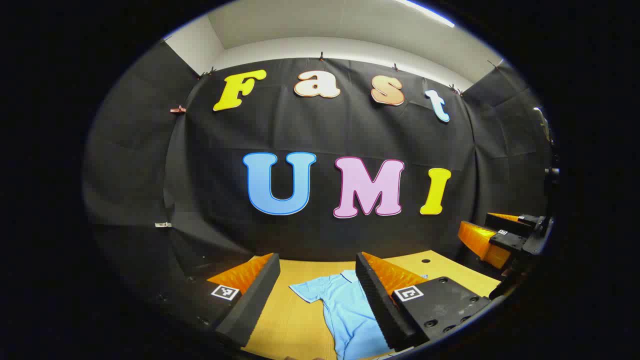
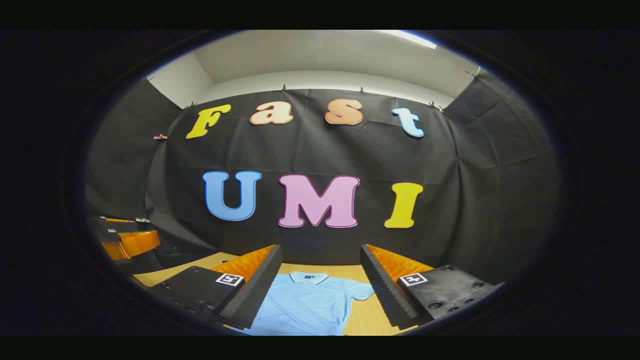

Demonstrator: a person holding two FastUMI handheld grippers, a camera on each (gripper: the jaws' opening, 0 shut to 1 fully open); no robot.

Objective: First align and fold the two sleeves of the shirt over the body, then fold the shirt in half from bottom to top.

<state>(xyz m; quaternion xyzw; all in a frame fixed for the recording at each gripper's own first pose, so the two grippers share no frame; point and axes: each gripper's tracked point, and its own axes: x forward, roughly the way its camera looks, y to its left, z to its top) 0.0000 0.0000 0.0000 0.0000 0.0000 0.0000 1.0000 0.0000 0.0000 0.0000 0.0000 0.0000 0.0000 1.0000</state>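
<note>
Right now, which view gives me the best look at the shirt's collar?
The right gripper view: the collar faces the camera between that gripper's open jaws, with the light blue shirt spread flat on the table. The left gripper view shows one sleeve and part of the body; its own finger covers most of the collar.

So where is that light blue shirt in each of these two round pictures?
Left gripper view: the shirt lies low and just right of centre, one sleeve spread leftward, partly behind a finger.
Right gripper view: the shirt sits bottom centre, collar farthest, one sleeve spread rightward.
Shared landmark: the wooden table beneath it.
</note>
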